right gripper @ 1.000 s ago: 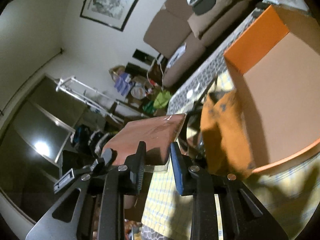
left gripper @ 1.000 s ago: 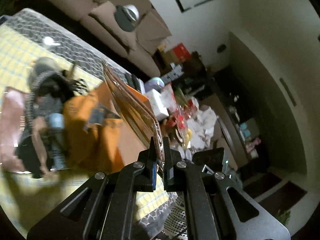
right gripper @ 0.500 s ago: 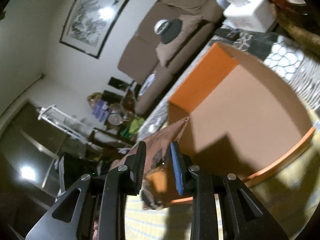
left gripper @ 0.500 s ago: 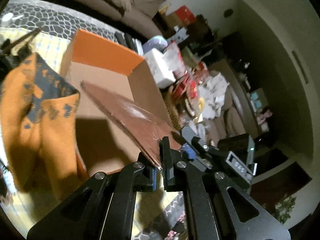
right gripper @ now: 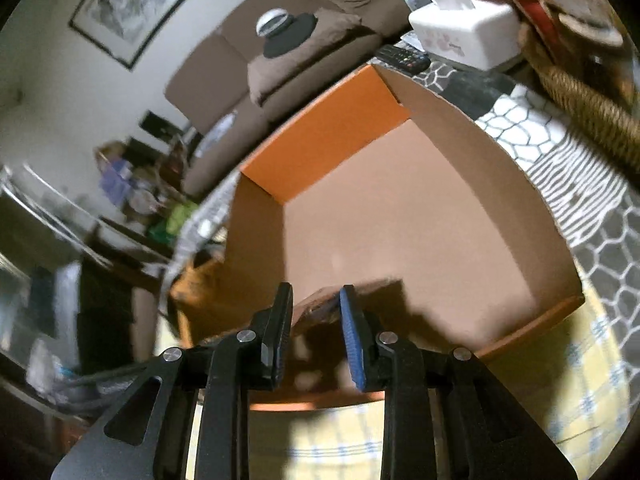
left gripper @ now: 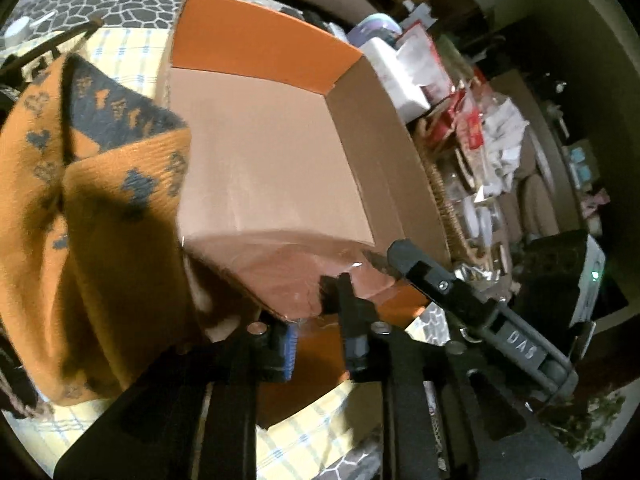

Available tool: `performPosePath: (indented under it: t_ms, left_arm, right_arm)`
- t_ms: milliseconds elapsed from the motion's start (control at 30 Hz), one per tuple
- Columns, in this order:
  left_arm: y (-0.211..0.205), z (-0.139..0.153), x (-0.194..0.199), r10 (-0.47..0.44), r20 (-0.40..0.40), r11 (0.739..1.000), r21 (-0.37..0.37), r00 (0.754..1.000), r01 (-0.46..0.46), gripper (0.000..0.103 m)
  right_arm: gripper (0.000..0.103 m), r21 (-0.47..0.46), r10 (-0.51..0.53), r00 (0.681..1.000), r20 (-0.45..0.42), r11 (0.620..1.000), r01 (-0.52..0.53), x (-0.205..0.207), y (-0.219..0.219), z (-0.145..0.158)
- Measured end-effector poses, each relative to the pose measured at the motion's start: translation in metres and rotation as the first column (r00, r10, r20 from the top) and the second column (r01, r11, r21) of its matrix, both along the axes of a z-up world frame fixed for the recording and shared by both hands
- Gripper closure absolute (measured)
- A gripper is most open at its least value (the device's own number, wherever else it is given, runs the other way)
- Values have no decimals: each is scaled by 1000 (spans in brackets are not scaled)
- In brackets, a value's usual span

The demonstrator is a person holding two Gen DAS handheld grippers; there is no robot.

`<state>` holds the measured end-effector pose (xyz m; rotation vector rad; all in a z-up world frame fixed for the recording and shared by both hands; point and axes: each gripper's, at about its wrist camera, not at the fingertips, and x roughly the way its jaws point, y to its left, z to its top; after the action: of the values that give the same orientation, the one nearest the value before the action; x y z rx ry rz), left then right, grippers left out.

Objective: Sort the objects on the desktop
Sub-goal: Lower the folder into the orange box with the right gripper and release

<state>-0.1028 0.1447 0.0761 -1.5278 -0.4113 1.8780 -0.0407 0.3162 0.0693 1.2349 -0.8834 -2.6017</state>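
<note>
A flat brown packet in shiny wrap (left gripper: 292, 268) lies tilted over the near edge of the open orange cardboard box (left gripper: 256, 148). My left gripper (left gripper: 316, 320) is opening; its pads stand apart from the packet's near corner, which sits just between them. The right gripper (right gripper: 316, 312) comes in from the right. The packet's other end (right gripper: 320, 304) fills the gap between its fingers. Its black frame (left gripper: 480, 312) shows in the left wrist view. The box (right gripper: 400, 220) holds nothing else that I can see.
An orange knitted cloth with dark pattern (left gripper: 80, 220) is draped at the box's left side. Box and cloth sit on a yellow checked tablecloth (right gripper: 332, 440). Behind the box are a white tissue box (right gripper: 464, 36), a remote (right gripper: 400, 56) and a woven basket (right gripper: 580, 96).
Both grippers carried the packet from above the cloth down into the box. The left gripper's jaws, shut on the packet's edge before, have parted. Both views now tip down into the box.
</note>
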Motion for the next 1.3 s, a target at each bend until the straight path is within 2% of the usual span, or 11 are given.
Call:
performPosePath:
  t_ms: [100,433,500,667,733,800,867,1000,1100,1167,1300]
  left_arm:
    - [-10,11,8,-3,-18,1000,3,1000,3,61]
    - [-45,32,26,1,-35,1000,7,999,-1,51]
    - [-45,33,27,3,-43,1000,-9,999,-3,47]
    - [-42,34,22,8,-73,999,-31,997,-10,49]
    - [-36,37,20,-6,-96,999,-49,995,1,54]
    - [-27,42,17,-34,-134,994,-105,990,20,65]
    - [-19,47,16,-61,-165,987,-156,984,35,66]
    - [3,56,14,-141,-231,957,-281,963,73,67]
    - [14,56,14,-185,-234,942,-318,955,105,68]
    - [21,53,13,-210,-227,934,-335,951,126,68]
    - [30,41,13,-245,-203,920,-356,948,161,68]
  right_arm:
    - [79,38,4,1000,28,999,-5,-4,-1,-4]
    - [79,279,0,998,69,960,-19,-7,-24,-4]
    - [79,290,2,997,71,957,-23,-7,-25,-3]
    - [77,281,-15,997,79,960,-8,-4,-20,6]
    - [65,227,-27,998,60,974,13,0,-10,15]
    - [55,164,-18,998,56,986,8,3,-2,20]
    - [53,113,1,998,62,994,-8,1,2,24]
    - [53,190,37,991,132,980,-62,-19,-2,23]
    - [53,157,99,964,249,977,-141,-48,0,9]
    - [54,124,152,927,342,971,-205,-65,0,0]
    - [54,84,241,854,461,946,-312,-82,-8,-11]
